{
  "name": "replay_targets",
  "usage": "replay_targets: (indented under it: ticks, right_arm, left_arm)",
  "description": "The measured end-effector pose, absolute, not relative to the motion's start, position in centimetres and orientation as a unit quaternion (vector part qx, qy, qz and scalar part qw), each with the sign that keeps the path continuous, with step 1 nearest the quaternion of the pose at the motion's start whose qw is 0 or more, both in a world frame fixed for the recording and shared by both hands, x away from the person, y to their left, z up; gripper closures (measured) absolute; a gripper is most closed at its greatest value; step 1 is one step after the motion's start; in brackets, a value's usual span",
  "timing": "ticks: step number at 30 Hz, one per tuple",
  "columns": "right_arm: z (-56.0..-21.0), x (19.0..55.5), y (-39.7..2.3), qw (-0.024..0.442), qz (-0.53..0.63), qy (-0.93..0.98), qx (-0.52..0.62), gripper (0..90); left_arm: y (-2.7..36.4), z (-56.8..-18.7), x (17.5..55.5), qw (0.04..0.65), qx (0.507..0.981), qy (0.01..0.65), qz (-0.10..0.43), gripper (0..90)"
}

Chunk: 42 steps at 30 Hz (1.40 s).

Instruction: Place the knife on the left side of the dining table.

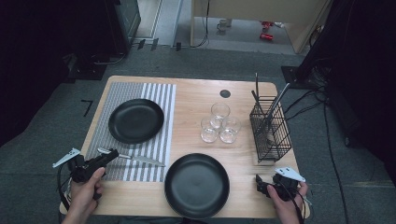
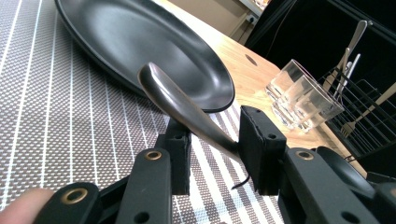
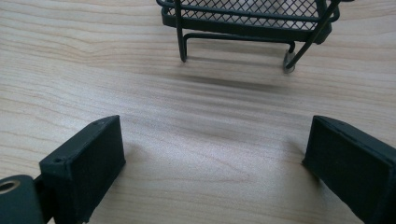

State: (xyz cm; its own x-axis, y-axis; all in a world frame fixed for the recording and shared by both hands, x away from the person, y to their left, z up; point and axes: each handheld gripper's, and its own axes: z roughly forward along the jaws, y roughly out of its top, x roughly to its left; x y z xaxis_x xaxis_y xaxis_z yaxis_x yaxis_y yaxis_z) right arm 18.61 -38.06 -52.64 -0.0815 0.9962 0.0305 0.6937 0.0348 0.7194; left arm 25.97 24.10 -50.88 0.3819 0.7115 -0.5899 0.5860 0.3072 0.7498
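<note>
A table knife (image 1: 140, 159) lies along the near edge of a grey striped placemat (image 1: 159, 93), blade pointing right. My left gripper (image 1: 112, 153) is at its handle end. In the left gripper view, my left gripper (image 2: 212, 149) has the dark handle (image 2: 187, 109) running between its jaws. The handle touches the right-hand pad (image 2: 259, 144), with a gap on the other side, so the jaws stand open around it. My right gripper (image 1: 258, 179) rests near the table's front right corner. In its own view the right gripper (image 3: 215, 158) is wide open over bare wood.
One black plate (image 1: 136, 120) sits on the placemat, another (image 1: 196, 185) at the front middle of the wooden table (image 1: 196, 93). Three glasses (image 1: 219, 123) stand mid-table. A black wire cutlery basket (image 1: 269, 128) with utensils stands at the right, just beyond my right gripper.
</note>
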Motion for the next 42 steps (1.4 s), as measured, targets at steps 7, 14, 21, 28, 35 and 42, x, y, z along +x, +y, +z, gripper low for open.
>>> replay_targets:
  ticks: [7, 14, 21, 28, 35, 42]
  right_arm:
    - [-52.6, 18.6, -38.1, 0.255, 0.297, 0.673, 0.628, 4.2]
    - [-52.6, 18.6, -38.1, 0.255, 0.297, 0.673, 0.628, 4.2]
    - [-52.6, 18.6, -38.1, 0.254, 0.296, 0.673, 0.628, 4.2]
    - [-52.6, 18.6, -38.1, 0.254, 0.296, 0.673, 0.628, 4.2]
    - [-52.6, 18.6, -38.1, 0.254, 0.296, 0.673, 0.628, 4.2]
    - [-52.6, 18.6, -38.1, 0.254, 0.296, 0.673, 0.628, 4.2]
  left_arm:
    - [24.4, -50.9, 26.0, 0.585, 0.586, 0.559, 0.041, 65.8]
    - [24.9, -51.2, 25.8, 0.579, 0.583, 0.569, 0.034, 64.6]
    - [25.5, -51.5, 26.0, 0.556, 0.594, 0.581, 0.033, 65.5]
    - [25.6, -51.6, 26.0, 0.543, 0.595, 0.592, 0.028, 65.7]
    - [26.6, -52.0, 25.2, 0.526, 0.583, 0.619, 0.019, 64.4]
    - [25.9, -51.5, 25.6, 0.512, 0.584, 0.625, 0.077, 61.5]
